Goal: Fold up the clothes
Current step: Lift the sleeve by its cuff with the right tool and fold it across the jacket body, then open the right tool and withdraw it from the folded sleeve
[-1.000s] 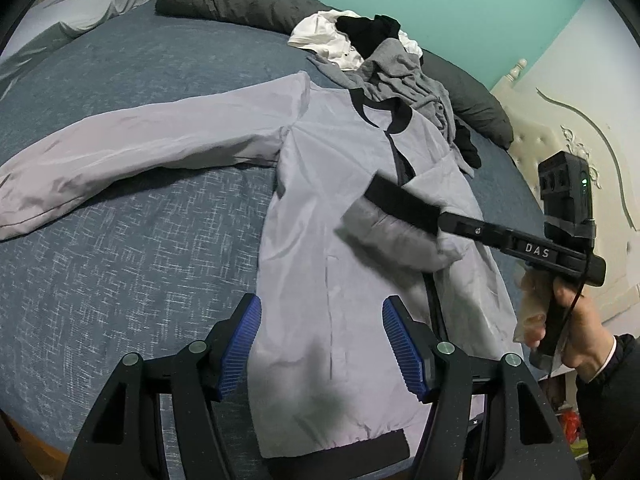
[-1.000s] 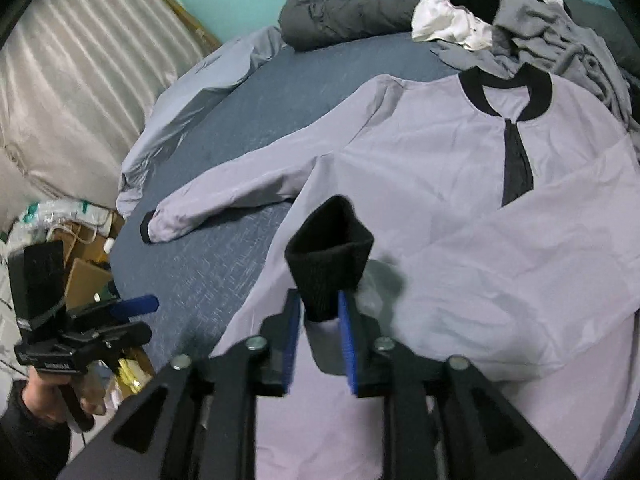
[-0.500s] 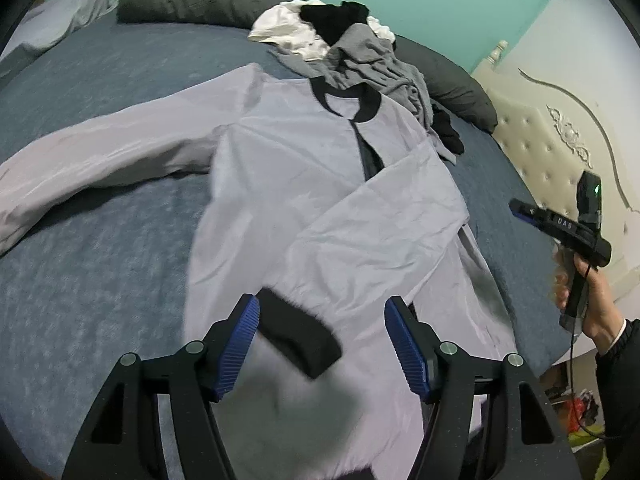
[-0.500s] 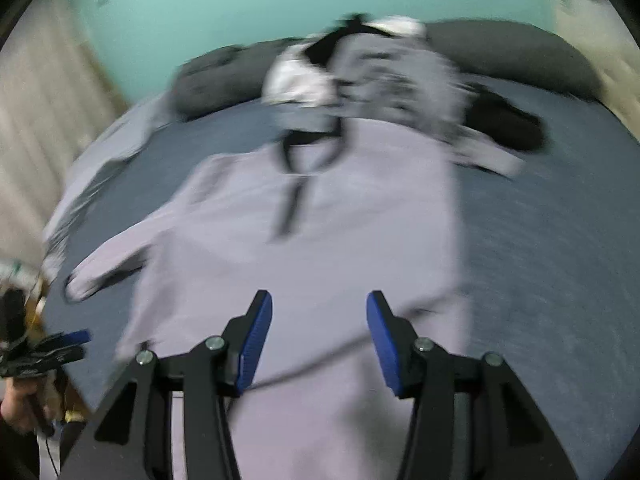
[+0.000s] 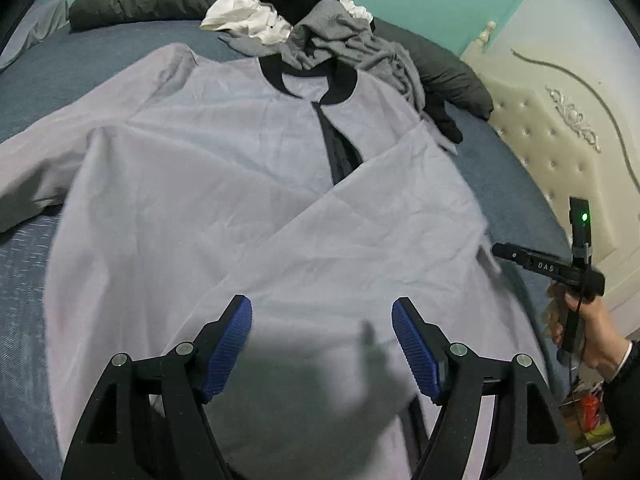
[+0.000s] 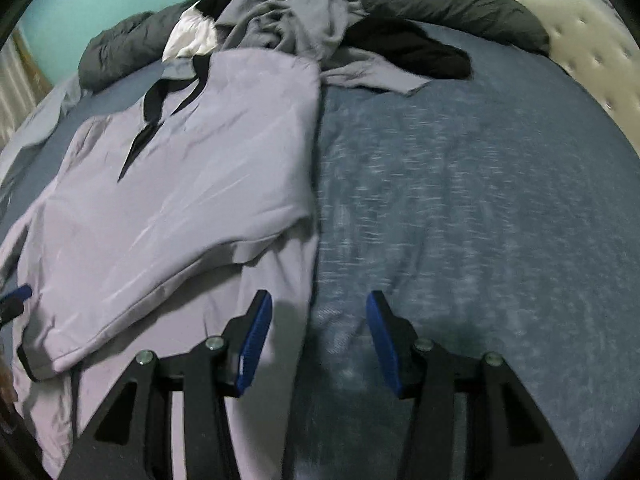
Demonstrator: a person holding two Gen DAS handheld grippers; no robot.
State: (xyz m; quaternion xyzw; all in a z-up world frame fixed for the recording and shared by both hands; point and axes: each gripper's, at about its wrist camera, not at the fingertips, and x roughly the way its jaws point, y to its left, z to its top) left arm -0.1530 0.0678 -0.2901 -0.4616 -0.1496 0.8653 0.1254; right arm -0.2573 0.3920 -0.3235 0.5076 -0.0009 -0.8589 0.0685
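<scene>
Grey clothes heap [image 5: 320, 28] – beyond jacket [image 5: 224, 184]

dim indoor lt | motion blur esp right view | fisheye edges warped

Left hand-held gripper [image 5: 322, 344] gaping over grey jacket [image 5: 224, 200]; one sleeve folded across front

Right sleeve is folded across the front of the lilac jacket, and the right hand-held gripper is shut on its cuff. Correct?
Not quite. The right hand-held gripper is open and holds nothing; the right wrist view shows its blue pads apart above the edge of the lilac jacket and the blue bedspread. The sleeve does lie folded across the front.
</scene>
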